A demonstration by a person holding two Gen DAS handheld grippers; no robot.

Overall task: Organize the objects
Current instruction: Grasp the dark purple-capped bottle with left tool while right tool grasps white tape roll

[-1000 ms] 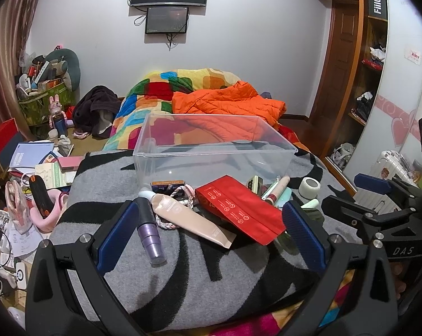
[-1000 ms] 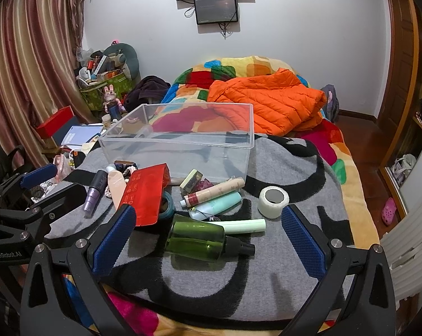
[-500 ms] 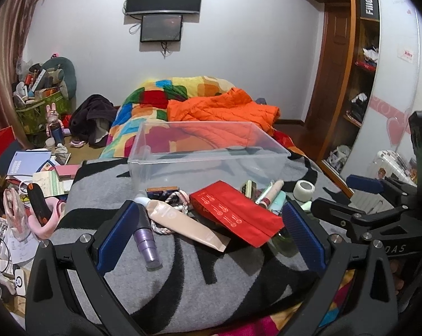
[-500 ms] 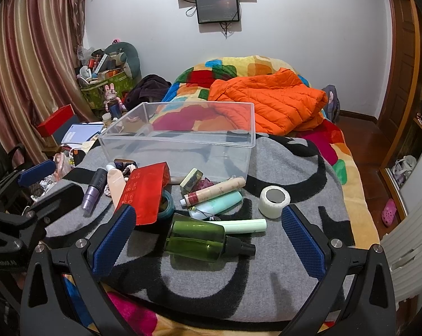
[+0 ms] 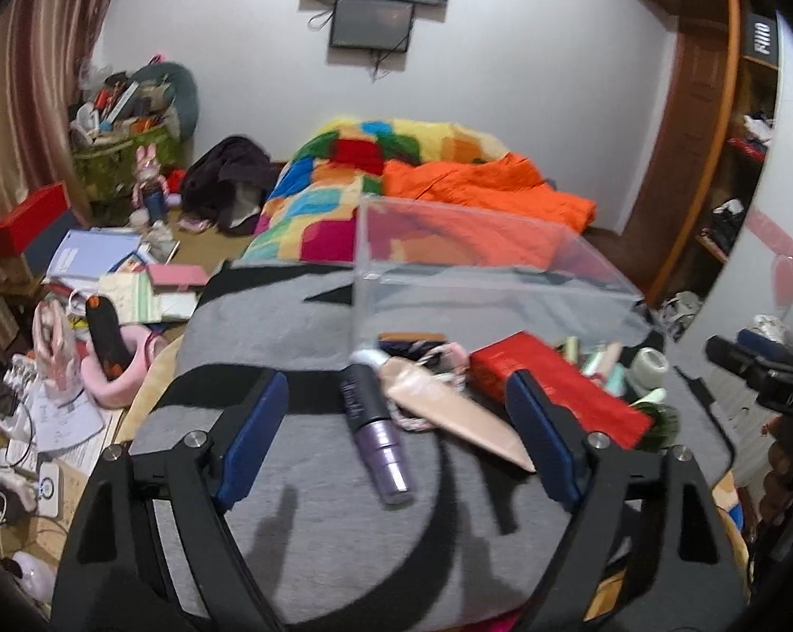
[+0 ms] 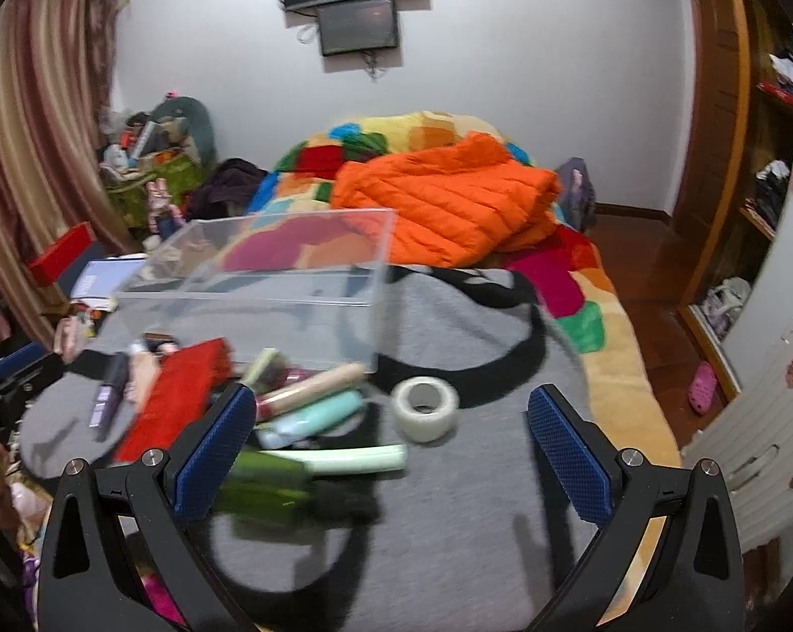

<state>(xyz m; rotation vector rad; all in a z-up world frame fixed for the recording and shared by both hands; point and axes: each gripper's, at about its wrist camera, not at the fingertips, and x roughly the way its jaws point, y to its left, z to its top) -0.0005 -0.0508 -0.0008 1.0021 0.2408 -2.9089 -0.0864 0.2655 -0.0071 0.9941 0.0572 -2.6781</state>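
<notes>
A clear plastic box point(image 5: 481, 274) stands on the grey and black blanket point(image 5: 317, 516), with toiletries piled before it. In the left wrist view a black and purple bottle point(image 5: 375, 432) lies between the jaws of my left gripper point(image 5: 394, 437). The jaws are closing and neither pad touches the bottle. A beige tube point(image 5: 449, 411) and a red pouch point(image 5: 554, 395) lie just right of it. My right gripper point(image 6: 391, 453) is open over the blanket, with a white tape roll point(image 6: 425, 408) ahead between its fingers. A green bottle point(image 6: 270, 484) lies by its left finger.
An orange jacket point(image 6: 449, 200) and a patchwork quilt point(image 5: 333, 200) lie behind the box. More tubes point(image 6: 312, 416) are heaped at the box's front wall. Papers, a pink item and cables litter the floor point(image 5: 80, 368) on the left. A wardrobe point(image 6: 754, 158) stands on the right.
My left gripper has shifted left, so the purple bottle now lies between its fingers, which stand closer together. My right gripper has shifted right, bringing the tape roll between its fingers.
</notes>
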